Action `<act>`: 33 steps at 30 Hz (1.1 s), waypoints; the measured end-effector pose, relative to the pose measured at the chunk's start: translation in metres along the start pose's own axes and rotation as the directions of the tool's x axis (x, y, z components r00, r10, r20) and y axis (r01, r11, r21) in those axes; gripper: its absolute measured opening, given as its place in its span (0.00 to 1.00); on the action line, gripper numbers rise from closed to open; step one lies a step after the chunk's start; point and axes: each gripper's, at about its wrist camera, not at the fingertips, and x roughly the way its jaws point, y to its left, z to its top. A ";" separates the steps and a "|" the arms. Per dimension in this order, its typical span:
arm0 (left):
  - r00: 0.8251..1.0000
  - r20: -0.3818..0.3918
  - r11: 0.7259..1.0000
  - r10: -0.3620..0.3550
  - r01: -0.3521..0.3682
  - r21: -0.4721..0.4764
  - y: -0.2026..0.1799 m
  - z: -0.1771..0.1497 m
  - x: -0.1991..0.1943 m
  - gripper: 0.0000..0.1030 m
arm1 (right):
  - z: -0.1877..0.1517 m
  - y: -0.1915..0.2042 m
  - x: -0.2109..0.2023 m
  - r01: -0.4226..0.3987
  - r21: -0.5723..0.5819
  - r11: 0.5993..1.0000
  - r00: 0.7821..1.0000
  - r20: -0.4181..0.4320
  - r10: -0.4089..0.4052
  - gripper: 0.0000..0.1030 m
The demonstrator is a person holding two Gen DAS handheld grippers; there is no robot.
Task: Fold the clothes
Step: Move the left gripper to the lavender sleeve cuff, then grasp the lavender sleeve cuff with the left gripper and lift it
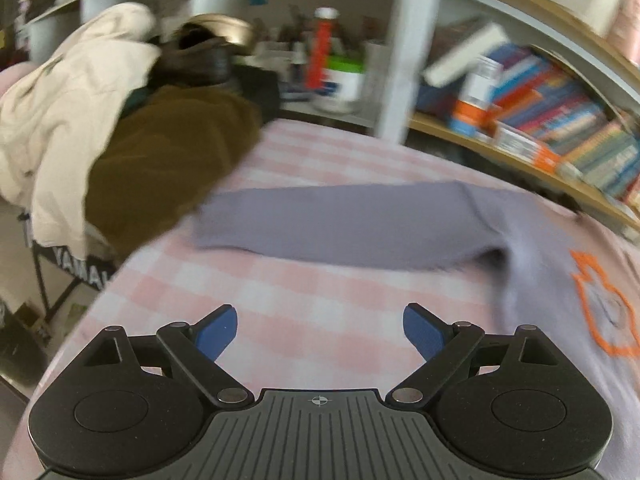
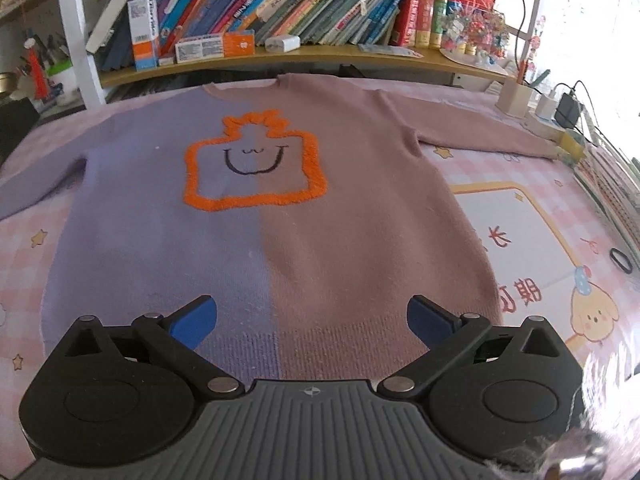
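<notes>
A sweater (image 2: 280, 208), half lilac and half dusty pink with an orange outlined smiling face, lies flat and face up on the pink checked cloth. Both sleeves are spread out sideways. In the right wrist view my right gripper (image 2: 312, 320) hangs open just above the sweater's hem, nothing between its blue fingers. In the left wrist view the lilac sleeve (image 1: 340, 224) stretches across the cloth ahead, and my left gripper (image 1: 320, 330) is open over bare checked cloth, short of that sleeve. The left view is motion-blurred.
A heap of cream and brown clothes (image 1: 120, 128) sits at the table's far left corner. Bookshelves (image 2: 280, 12) run along the back edge. A black hair tie (image 2: 621, 261), chargers and a wooden holder (image 2: 516, 96) lie at the right.
</notes>
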 end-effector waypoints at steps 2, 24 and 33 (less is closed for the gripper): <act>1.000 0.003 0.999 0.023 -0.023 -0.046 0.014 0.007 0.010 0.90 | -0.001 0.000 0.000 0.019 0.003 1.000 1.000 -0.006 -0.019 0.99; 0.995 0.054 0.926 -0.081 0.096 -0.366 0.051 0.042 0.076 0.44 | -0.012 -0.016 -0.002 0.140 0.042 0.989 0.988 -0.067 -0.137 0.99; 0.999 0.036 0.922 -0.007 0.020 -0.387 0.039 0.045 0.086 0.06 | -0.016 -0.026 -0.007 0.167 0.066 0.984 0.984 -0.066 -0.163 0.99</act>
